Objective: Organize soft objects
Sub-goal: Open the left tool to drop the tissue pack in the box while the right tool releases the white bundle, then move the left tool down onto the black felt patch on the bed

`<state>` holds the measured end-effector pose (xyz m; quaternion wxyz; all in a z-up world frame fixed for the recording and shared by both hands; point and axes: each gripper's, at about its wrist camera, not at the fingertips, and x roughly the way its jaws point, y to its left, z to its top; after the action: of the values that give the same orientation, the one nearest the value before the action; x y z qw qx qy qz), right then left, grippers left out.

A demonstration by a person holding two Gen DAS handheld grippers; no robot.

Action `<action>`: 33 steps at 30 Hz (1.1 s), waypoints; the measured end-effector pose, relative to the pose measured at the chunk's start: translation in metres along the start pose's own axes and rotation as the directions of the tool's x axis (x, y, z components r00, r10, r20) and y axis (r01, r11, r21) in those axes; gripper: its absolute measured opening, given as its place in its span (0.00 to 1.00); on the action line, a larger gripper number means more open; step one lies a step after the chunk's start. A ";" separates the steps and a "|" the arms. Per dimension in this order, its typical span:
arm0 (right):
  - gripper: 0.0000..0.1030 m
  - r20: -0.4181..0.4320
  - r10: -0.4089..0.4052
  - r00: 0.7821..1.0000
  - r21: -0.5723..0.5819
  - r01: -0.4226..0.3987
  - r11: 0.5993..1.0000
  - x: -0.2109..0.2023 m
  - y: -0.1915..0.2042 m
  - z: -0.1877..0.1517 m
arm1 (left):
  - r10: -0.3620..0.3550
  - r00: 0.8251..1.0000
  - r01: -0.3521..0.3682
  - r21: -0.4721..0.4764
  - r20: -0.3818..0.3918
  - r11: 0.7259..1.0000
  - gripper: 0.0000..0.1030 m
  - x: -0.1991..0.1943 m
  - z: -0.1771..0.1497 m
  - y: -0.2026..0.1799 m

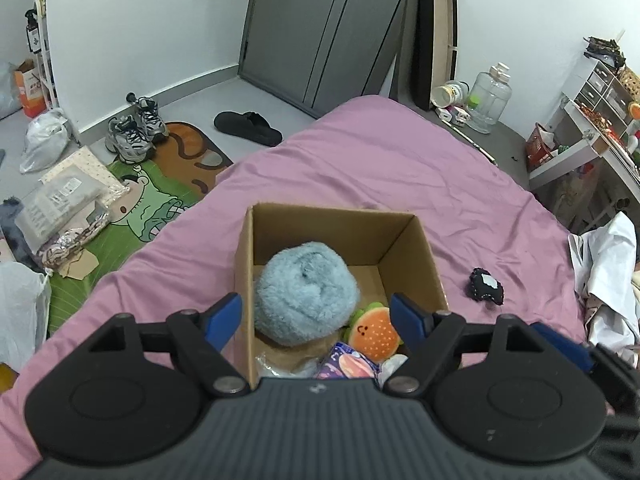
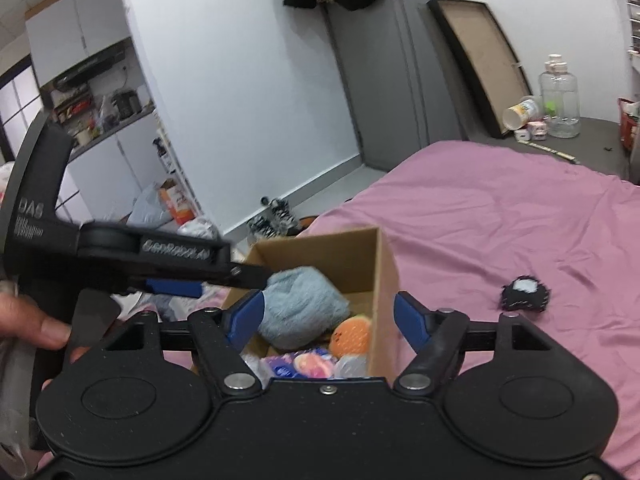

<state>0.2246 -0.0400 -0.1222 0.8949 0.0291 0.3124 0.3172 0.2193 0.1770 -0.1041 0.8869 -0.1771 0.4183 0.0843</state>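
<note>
Showing only from the right wrist: left tool above cardboard box.

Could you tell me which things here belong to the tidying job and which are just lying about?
Job: cardboard box, fluffy blue ball, burger plush, small black plush on the bed outside the box.
Lying about: sneakers, black slipper, clear jug, cartoon mat.
</note>
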 end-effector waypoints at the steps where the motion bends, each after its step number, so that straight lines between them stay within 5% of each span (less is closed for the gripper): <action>1: 0.69 0.005 -0.009 1.000 0.012 0.009 1.000 -0.001 -0.005 0.002 | -0.006 1.000 0.006 -0.002 -0.007 1.000 0.78 -0.001 0.000 -0.001; 5: 0.69 -0.004 -0.052 0.999 0.073 0.052 0.996 -0.009 -0.025 0.008 | 0.025 1.000 -0.024 0.022 -0.013 0.999 0.78 -0.007 0.000 -0.009; 12: 0.81 -0.072 -0.083 0.994 0.094 0.090 0.992 -0.015 -0.044 0.006 | 0.043 0.999 -0.042 0.056 -0.006 0.998 1.00 -0.015 -0.001 -0.026; 19: 0.92 -0.087 -0.051 0.995 0.149 0.063 0.987 -0.028 -0.071 0.012 | 0.018 1.000 -0.018 0.102 0.001 0.995 1.00 -0.022 -0.002 -0.051; 25: 0.92 -0.106 -0.072 0.992 0.171 0.090 0.981 -0.036 -0.093 0.014 | 0.077 0.997 -0.081 0.145 0.030 0.986 1.00 -0.022 -0.003 -0.073; 33: 0.95 -0.095 -0.079 0.992 0.197 0.096 0.976 -0.045 -0.112 0.017 | 0.022 1.000 -0.019 0.145 -0.016 0.989 1.00 -0.015 -0.005 -0.101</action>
<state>0.2688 -0.1530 -0.1121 0.8862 0.0917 0.3821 0.2452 0.2360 0.0818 -0.0705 0.8928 -0.1088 0.4327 0.0614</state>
